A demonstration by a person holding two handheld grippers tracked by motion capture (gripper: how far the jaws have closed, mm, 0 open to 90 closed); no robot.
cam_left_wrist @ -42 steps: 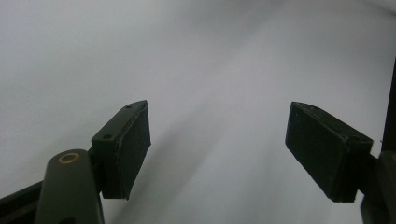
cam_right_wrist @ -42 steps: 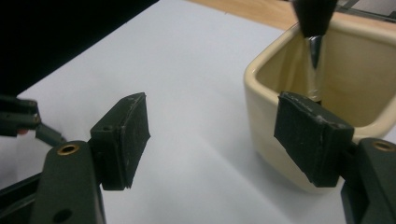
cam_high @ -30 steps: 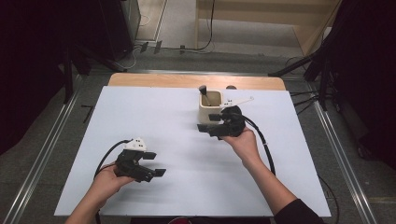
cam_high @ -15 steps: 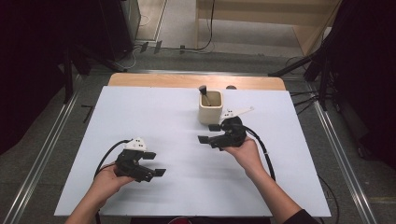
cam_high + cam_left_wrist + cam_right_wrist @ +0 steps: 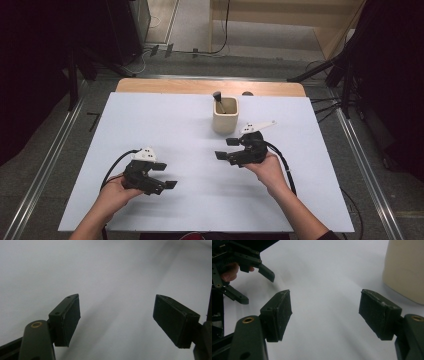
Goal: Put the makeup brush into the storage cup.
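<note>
A cream cup (image 5: pixel 225 117) stands at the back middle of the white table (image 5: pixel 150 125), and a dark-handled utensil (image 5: pixel 218 96) leans inside it. My right gripper (image 5: pixel 225 148) hovers just in front of the cup, pointing left, open with nothing between its jaws. In the right gripper view the open right gripper (image 5: pixel 328 315) frames bare table, with the cup (image 5: pixel 404 270) at the right edge. My left gripper (image 5: pixel 166 175) rests near the front left, pointing right, open and empty. The left gripper (image 5: pixel 116 317) faces plain white surface in its own view, and the left gripper (image 5: pixel 257 287) also appears farther off.
A wooden strip (image 5: pixel 165 86) runs along the table's far edge. Metal rails (image 5: pixel 50 165) flank both sides, and cables lie on the floor (image 5: pixel 200 30) behind. Black cables trail from each gripper toward the front edge.
My right gripper has drawn back from the cup toward the near side of the table and sunk a little. The left gripper has stayed in place.
</note>
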